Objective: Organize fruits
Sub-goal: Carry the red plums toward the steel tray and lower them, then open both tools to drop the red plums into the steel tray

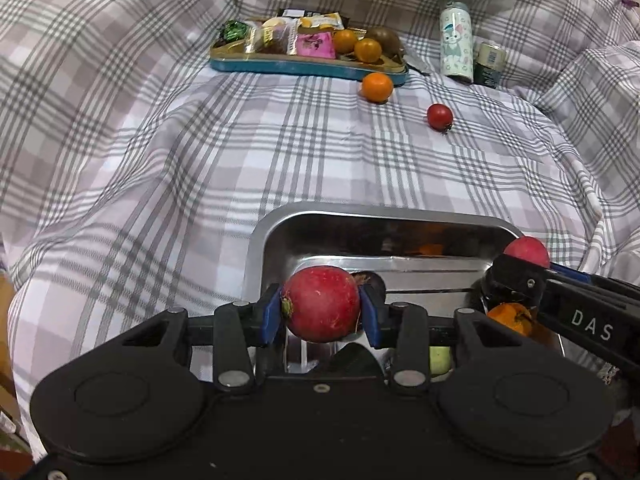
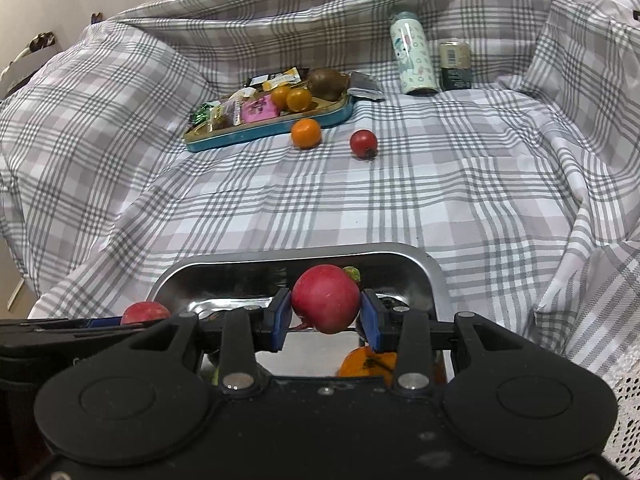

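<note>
Two red fruits, one per hand-held gripper. Left hand-held gripper [image 1: 325,309]: blue pads clamped on a red fruit [image 1: 323,304] at its widest part, held above the steel tray [image 1: 256,248], apparently for release there. Right hand-held gripper [image 2: 326,307]: clamped likewise on a second red fruit [image 2: 325,298], over the same tray's right half.

Steel tray: near, on the checked bedsheet [image 1: 140,168]; already holds an orange fruit [image 2: 370,362] and a green one [image 1: 440,360], so it serves as the collecting place.

Still loose on the sheet, far: one orange [image 1: 377,87] touching or just beside the blue tin's [image 1: 280,66] near rim, one small red fruit [image 1: 439,117] to its right.

Blue tin: snack packets [image 1: 314,45], two small oranges [image 1: 356,45], a brown fruit [image 1: 384,38], mixed, so probably still to be sorted.

Far right: patterned bottle [image 1: 455,45], small can [image 1: 490,63], upright, aside.
</note>
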Available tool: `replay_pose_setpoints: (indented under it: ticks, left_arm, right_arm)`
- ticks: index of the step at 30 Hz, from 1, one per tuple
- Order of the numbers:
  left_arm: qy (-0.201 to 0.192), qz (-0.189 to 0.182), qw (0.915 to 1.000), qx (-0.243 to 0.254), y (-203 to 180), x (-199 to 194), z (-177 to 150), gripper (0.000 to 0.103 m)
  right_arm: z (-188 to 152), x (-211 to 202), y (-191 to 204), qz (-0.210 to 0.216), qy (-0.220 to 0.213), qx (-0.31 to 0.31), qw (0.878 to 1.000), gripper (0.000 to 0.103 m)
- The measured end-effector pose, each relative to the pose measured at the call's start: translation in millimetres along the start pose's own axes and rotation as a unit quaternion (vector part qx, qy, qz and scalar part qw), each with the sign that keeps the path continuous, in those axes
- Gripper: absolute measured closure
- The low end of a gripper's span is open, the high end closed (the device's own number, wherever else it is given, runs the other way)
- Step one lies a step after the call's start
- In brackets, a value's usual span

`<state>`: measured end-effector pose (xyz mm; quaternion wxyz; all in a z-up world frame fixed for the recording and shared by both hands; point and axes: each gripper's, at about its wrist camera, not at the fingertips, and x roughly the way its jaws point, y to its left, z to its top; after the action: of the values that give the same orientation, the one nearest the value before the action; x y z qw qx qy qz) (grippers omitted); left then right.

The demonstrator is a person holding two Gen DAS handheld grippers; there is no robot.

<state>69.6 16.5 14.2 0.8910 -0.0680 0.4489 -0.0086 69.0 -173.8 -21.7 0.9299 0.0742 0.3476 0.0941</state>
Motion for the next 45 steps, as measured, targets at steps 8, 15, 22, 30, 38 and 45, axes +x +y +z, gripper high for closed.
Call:
replay_pose_setpoints:
  ticks: [8,15,22,30,38,45]
  left_arm:
    - [-0.007,-0.003,1.0000,0.006,0.4,-2.8,-2.7,0.054]
    - [-0.025,0.002,0.9996,0.014,-3.2,-7.5,-0.5,0.054]
    - [-0.025,-0.002,0.9996,0.012,-3.0,-7.6,-0.6,0.054]
    - [-0.020,-0.007,0.9998,0.004,-3.0,-6.9,0.5,0.054]
    - [-0.020,-0.008,0.9998,0.002,-3.5,-5.1,5.7,0.054]
    - [-0.027,-0.006,0.9995,0.016,-5.9,-2.6,16.2,0.054]
  right_arm:
    - [0.2,-0.4,0.9,0.006,0.000,-0.003,1.000,0.063]
    - [0.3,-2.6,4.3,0.010,-0.005,-0.010,1.000,0.063]
    - [-1.6,-2.9,3.9,0.010,-0.002,-0.010,1.000,0.063]
    - [-1.8,-3.4,0.9,0.005,0.001,-0.001,1.000,0.063]
    - [0.6,0.1,-0.9,0.000,0.004,0.003,1.000,0.063]
    - [11.1,7.3,-6.9,-0.005,-0.001,0.011,1.000,0.063]
